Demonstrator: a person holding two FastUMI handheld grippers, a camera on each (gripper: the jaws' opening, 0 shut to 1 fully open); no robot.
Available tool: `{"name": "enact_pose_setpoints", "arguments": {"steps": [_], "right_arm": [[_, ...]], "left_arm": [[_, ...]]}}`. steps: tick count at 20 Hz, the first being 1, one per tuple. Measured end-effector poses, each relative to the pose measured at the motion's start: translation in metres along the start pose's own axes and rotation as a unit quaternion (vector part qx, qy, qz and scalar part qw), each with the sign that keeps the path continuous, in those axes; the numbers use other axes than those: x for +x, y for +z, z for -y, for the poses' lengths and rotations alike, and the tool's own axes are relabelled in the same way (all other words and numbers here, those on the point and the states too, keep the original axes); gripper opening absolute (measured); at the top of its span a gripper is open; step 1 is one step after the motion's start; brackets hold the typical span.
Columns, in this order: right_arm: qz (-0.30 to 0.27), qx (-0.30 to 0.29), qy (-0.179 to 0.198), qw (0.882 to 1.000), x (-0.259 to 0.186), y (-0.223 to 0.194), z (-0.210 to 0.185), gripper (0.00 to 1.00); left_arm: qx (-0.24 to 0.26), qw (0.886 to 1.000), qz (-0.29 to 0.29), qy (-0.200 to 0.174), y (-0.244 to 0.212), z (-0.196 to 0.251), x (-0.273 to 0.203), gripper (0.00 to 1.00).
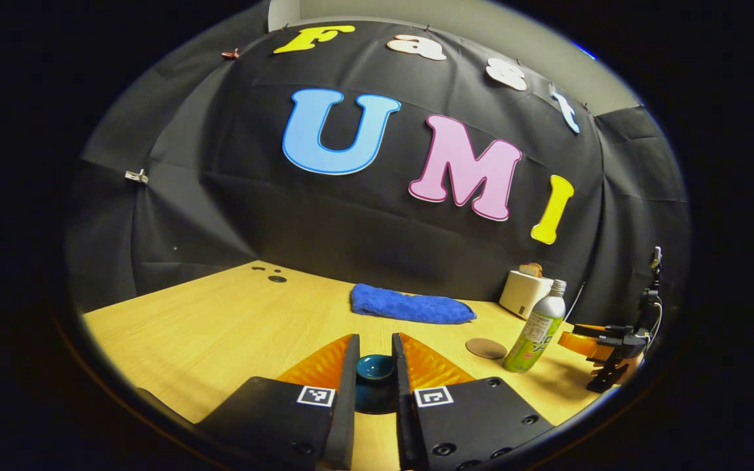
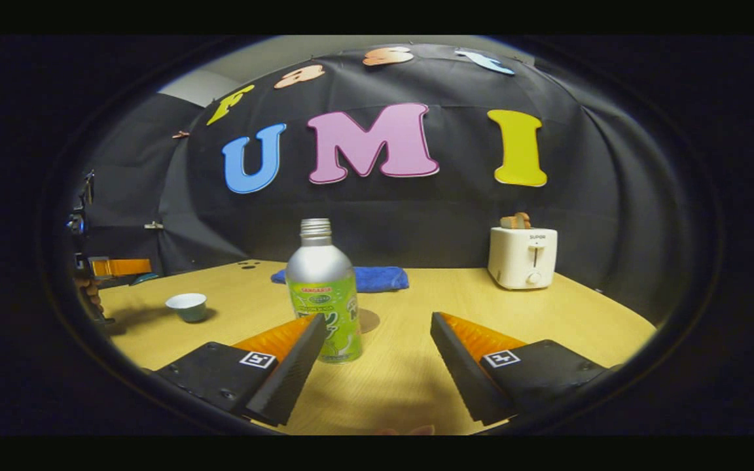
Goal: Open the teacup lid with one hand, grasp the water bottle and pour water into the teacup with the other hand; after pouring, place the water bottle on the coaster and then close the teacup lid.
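My left gripper (image 1: 376, 337) is shut on the dark teal teacup lid (image 1: 376, 367), which sits between its two fingers. In the right gripper view that gripper (image 2: 118, 267) hangs at the far left with the lid (image 2: 146, 278) raised above the table. The teacup (image 2: 187, 306) stands uncovered below and to its right, its pale inside showing. The silver water bottle (image 2: 323, 294) with a green label stands upright and uncapped, just ahead of my open right gripper (image 2: 378, 327) and close to its left finger. A round brown coaster (image 2: 368, 320) lies right behind the bottle.
A blue towel (image 1: 410, 305) lies at the back of the wooden table (image 1: 220, 327). A white toaster (image 2: 522, 257) stands at the back right. In the left gripper view the bottle (image 1: 535, 330) stands beside the coaster (image 1: 486, 348), with the right gripper (image 1: 603, 343) just beyond.
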State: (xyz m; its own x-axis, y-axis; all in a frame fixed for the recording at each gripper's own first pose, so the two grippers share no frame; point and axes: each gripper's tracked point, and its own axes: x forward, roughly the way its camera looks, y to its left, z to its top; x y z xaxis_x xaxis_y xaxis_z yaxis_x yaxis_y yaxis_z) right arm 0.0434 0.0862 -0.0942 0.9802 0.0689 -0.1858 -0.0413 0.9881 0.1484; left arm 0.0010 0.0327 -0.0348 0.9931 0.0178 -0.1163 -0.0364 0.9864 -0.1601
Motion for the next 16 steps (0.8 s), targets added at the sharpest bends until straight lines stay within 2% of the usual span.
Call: {"name": "enact_pose_setpoints", "arguments": {"steps": [3, 7, 12, 15, 16], "right_arm": [[0.044, -0.001, -0.006, 0.999, -0.005, 0.015, 0.001, 0.99], [0.036, -0.002, -0.019, 0.999, -0.004, 0.01, 0.005, 0.99], [0.038, -0.002, -0.023, 0.999, -0.005, 0.011, 0.006, 0.98], [0.037, -0.002, -0.023, 0.999, -0.005, 0.011, 0.006, 0.99], [0.038, -0.002, -0.023, 0.999, -0.005, 0.011, 0.006, 0.99]], "left_arm": [[-0.003, 1.0, -0.008, 0.003, -0.005, 0.0, 0.009, 0.3], [0.003, 1.0, -0.01, 0.004, -0.01, 0.008, 0.028, 0.3], [0.048, 0.998, -0.036, 0.001, -0.031, 0.025, 0.057, 0.3], [0.057, 0.997, -0.051, 0.008, -0.044, 0.024, 0.068, 0.3], [0.059, 0.997, -0.054, 0.009, -0.047, 0.024, 0.07, 0.33]]}}
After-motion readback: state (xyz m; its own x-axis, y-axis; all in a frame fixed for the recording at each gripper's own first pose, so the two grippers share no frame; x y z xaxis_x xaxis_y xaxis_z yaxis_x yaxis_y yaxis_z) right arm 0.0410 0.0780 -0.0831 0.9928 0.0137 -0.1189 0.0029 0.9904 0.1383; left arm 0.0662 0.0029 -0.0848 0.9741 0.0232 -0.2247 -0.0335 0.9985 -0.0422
